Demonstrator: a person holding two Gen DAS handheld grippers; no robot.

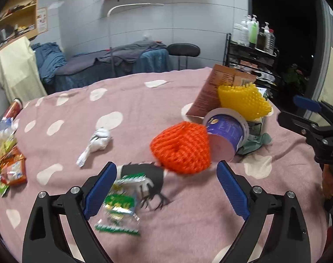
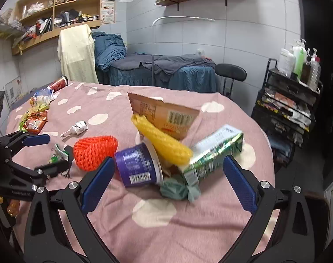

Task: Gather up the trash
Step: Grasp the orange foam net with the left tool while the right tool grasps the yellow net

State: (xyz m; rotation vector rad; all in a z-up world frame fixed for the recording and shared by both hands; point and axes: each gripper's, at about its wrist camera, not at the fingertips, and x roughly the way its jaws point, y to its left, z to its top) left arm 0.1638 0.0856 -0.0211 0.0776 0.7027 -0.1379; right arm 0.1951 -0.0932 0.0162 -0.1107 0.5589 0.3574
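Two grippers, both spread wide and empty, above a pink blanket (image 2: 157, 236) with pale spots.

Left gripper (image 1: 166, 188): jaws apart, over a green-and-clear snack wrapper (image 1: 119, 206) and a flat black scrap (image 1: 144, 175) partly beneath it. The wrapper lies just beside the left finger; whether it touches is unclear owing to blur.

Right gripper (image 2: 168, 182): jaws apart, facing the main heap.

Main heap, items touching or overlapping:
- orange foam fruit net (image 2: 95, 152), at the heap's near-left edge
- purple tub (image 2: 136, 167), on its side, against the orange net
- yellow foam fruit net (image 2: 164, 141), resting across the tub
- brown cardboard packet (image 2: 164, 114), behind, tilted
- green-and-silver carton (image 2: 212, 153), lying at an angle
- crumpled grey-green wad (image 2: 179, 189), at the front of the heap

Outliers:
- crumpled white paper (image 1: 96, 141), alone, well apart from the heap
- cluster of snack packets (image 1: 11, 168) at the far left edge of the blanket
- small plastic bottle (image 2: 40, 98) and red cylindrical can (image 2: 59, 83), near that cluster

Progress, as judged: gathering is partial. Much of the trash sits together in one heap, but the wrapper, black scrap, white paper and the left-edge cluster remain scattered. No bin or bag is visible in either view, so the final destination cannot be told. Nothing is in hand.
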